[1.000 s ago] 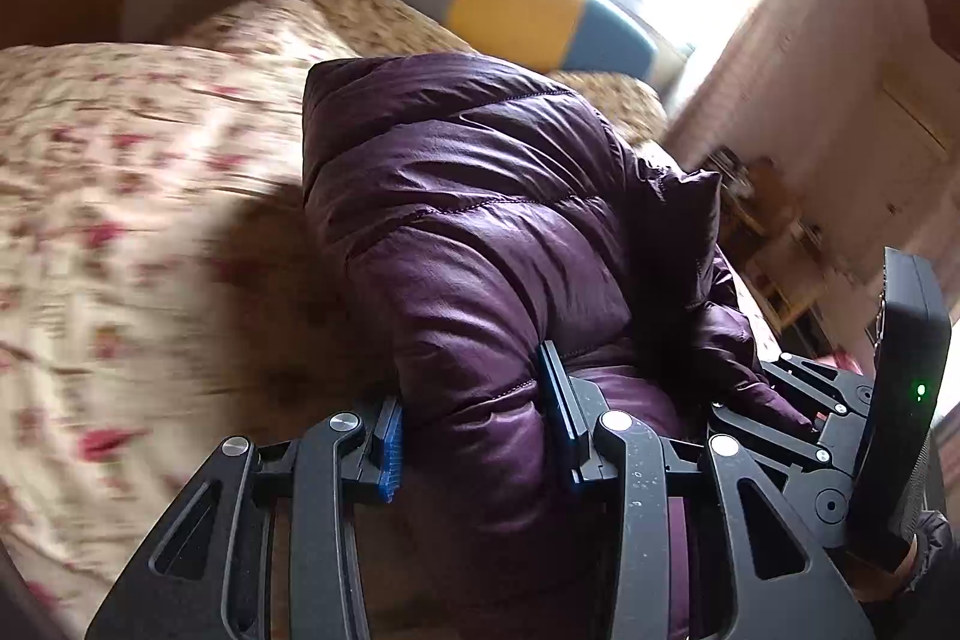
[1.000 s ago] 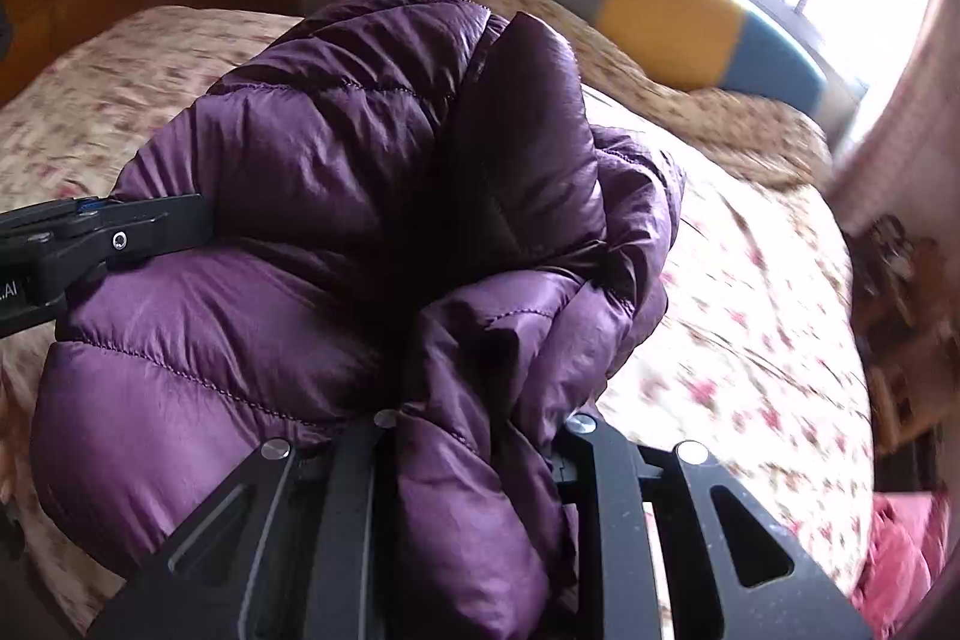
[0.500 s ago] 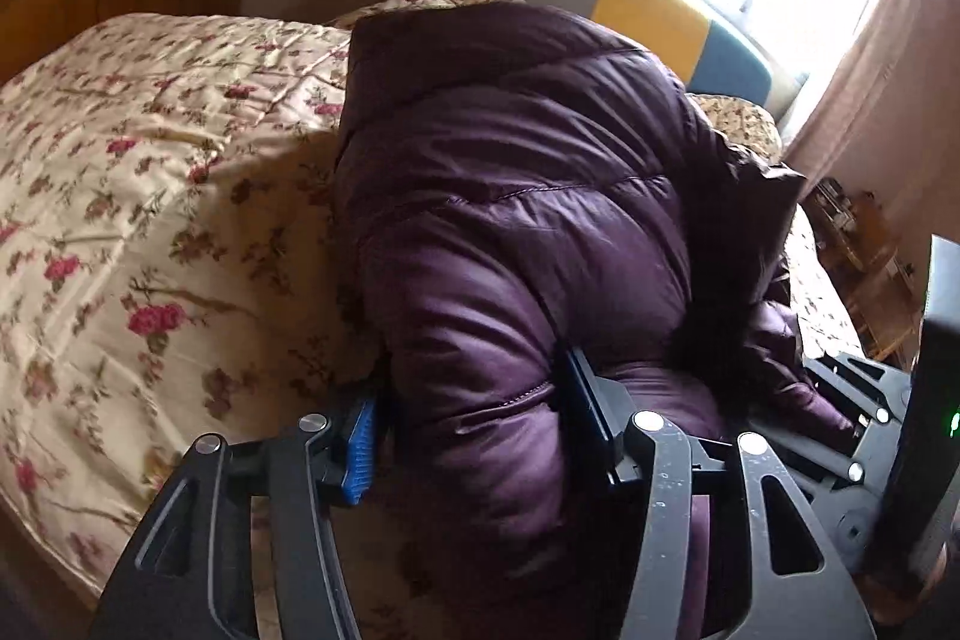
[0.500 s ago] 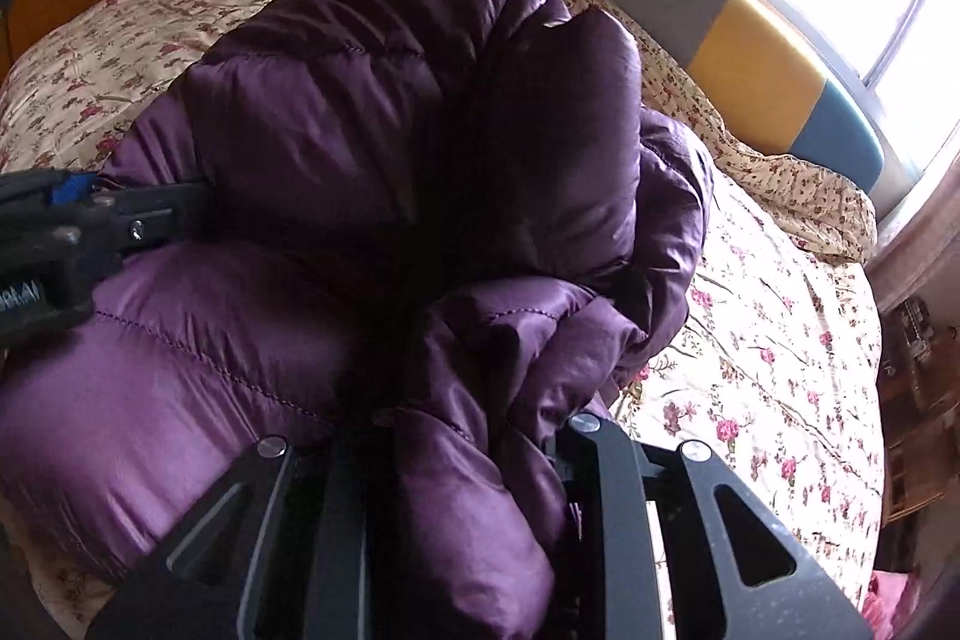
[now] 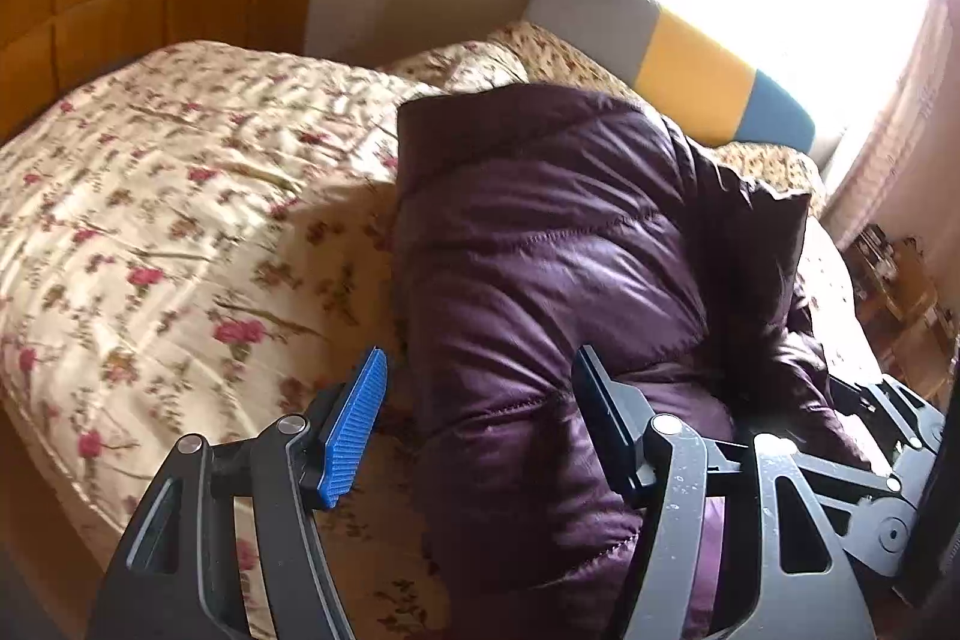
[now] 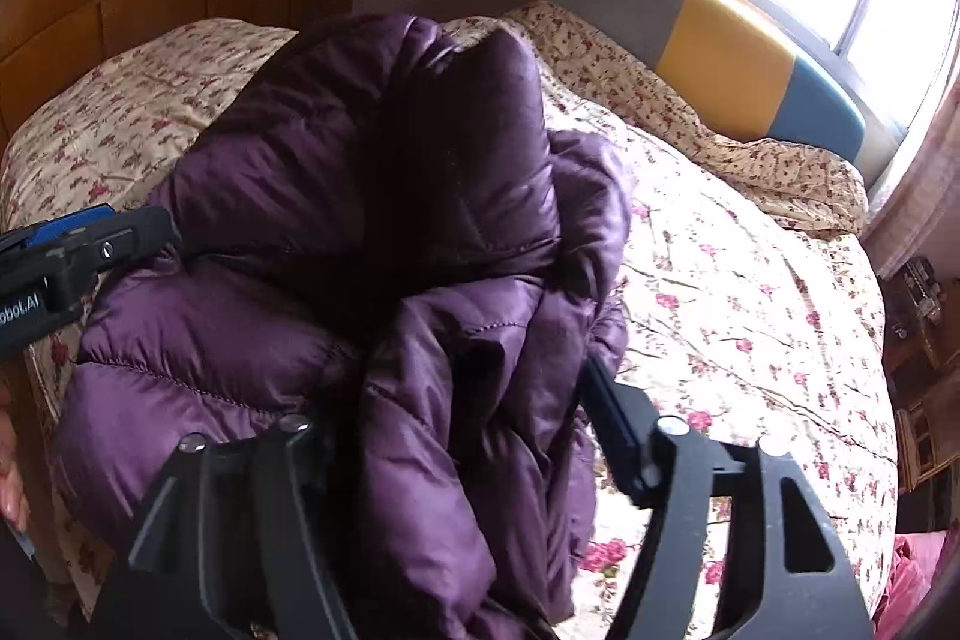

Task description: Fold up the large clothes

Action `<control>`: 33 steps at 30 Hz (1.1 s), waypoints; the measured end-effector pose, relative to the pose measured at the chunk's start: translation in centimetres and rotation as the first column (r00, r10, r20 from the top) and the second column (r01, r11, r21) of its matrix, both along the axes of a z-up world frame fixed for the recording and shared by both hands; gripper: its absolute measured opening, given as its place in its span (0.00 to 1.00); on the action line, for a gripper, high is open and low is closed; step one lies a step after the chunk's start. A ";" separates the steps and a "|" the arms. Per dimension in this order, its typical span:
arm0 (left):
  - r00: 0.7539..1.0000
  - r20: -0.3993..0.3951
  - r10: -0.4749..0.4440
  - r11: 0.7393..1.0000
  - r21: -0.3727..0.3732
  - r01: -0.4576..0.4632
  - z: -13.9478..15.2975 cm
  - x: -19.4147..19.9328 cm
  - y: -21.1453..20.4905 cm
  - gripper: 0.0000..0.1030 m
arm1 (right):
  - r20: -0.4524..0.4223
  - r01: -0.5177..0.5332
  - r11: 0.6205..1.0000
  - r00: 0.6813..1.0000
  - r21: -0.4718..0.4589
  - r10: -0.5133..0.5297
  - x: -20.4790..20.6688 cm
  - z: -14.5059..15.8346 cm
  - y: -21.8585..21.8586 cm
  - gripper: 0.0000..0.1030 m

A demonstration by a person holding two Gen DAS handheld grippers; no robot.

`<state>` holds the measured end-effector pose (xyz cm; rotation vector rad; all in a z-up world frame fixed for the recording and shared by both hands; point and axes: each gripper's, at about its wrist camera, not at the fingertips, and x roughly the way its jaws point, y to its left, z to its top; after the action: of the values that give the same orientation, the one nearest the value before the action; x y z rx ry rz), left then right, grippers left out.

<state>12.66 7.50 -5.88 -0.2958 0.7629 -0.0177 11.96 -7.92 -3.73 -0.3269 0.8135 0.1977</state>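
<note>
Lying across a floral bedspread (image 6: pixel 750 316) below a grey, yellow and blue headboard (image 6: pixel 726 58), a bundled purple puffer jacket (image 6: pixel 336 196) is sitting at the near edge of the bed. The left gripper (image 5: pixel 480 430) is standing with fingers spread, the blue pad (image 5: pixel 354 424) clear of the jacket, while the right gripper (image 6: pixel 462 436) is straddling a thick fold, fingers also parted.

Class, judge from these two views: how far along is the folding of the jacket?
Done: the purple jacket lies doubled into a bundle on the floral bedspread. In hand: the left gripper is open, not clamping it; the right gripper stands wide around bunched fabric. Left: probably neatening that loose, rumpled side.
</note>
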 end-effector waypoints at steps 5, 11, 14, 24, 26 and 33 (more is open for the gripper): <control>1.000 0.021 0.020 1.000 0.015 -0.021 1.3 -0.2 0.2 0.69 | 0.065 0.008 1.000 0.998 0.006 -0.008 -1.0 2.3 0.0 0.76; 0.999 0.035 0.036 0.999 0.021 -0.037 2.2 0.0 0.2 0.69 | 0.101 0.015 1.000 0.995 0.024 -0.017 -1.1 4.0 0.9 0.68; 0.998 0.047 0.042 0.999 0.032 -0.044 2.7 0.3 0.1 0.69 | 0.099 0.024 0.999 0.995 0.038 -0.027 -0.6 4.3 0.9 0.55; 0.997 0.066 0.048 0.998 0.045 -0.051 3.7 2.2 0.3 0.69 | 0.099 0.057 0.998 0.993 0.022 -0.059 1.9 4.4 2.3 0.45; 0.997 0.065 0.047 0.997 0.051 -0.051 3.8 2.7 0.2 0.69 | 0.104 0.070 0.998 0.992 -0.004 -0.069 2.4 4.3 2.8 0.42; 0.998 0.051 0.042 0.997 0.056 -0.044 3.3 4.1 -0.2 0.69 | 0.121 0.113 0.989 0.988 -0.095 -0.101 4.5 3.5 4.1 0.23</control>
<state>16.73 7.34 -2.57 -0.2563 0.7064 0.0374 16.46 -3.86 -0.21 -0.3857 0.7256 0.0362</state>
